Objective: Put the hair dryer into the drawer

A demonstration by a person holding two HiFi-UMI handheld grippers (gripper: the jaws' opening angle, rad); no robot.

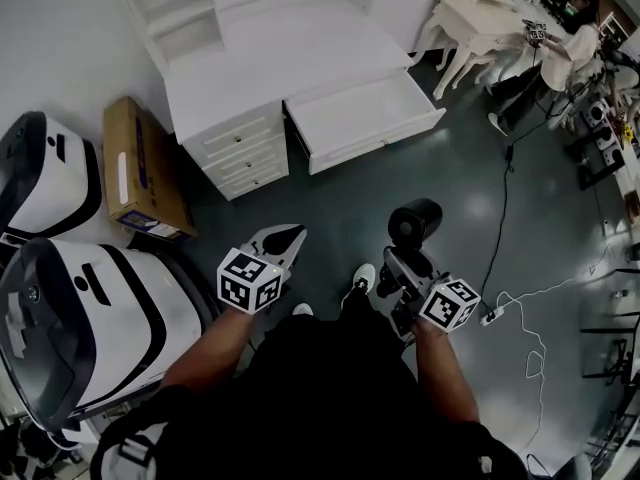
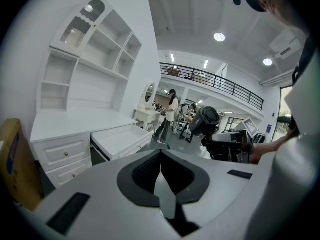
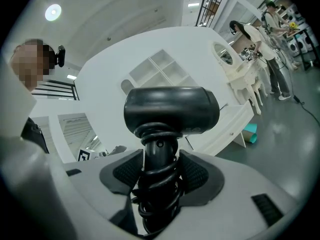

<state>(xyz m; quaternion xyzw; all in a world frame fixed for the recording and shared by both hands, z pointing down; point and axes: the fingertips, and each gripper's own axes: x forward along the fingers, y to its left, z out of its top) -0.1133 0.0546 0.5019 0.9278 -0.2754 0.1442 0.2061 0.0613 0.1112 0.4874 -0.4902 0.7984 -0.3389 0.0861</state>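
A black hair dryer [image 1: 414,222] stands upright in my right gripper [image 1: 403,264], which is shut on its handle. In the right gripper view the cord is wound round that handle between the pads, below the barrel [image 3: 171,109]. My left gripper [image 1: 283,241] is shut and holds nothing, its pads meeting [image 2: 161,159]. Ahead stands the white dressing table [image 1: 270,58] with its wide drawer [image 1: 365,118] pulled open and bare inside. The left gripper view shows the drawer [image 2: 122,140] at centre left and the hair dryer [image 2: 205,121] to the right.
A cardboard box [image 1: 145,168] leans beside the table's small drawers [image 1: 240,148]. Large white and black machines [image 1: 70,308] fill the left. A white cable [image 1: 520,303] lies on the dark floor at right. A person [image 1: 572,43] stands by white furniture [image 1: 480,18] far right.
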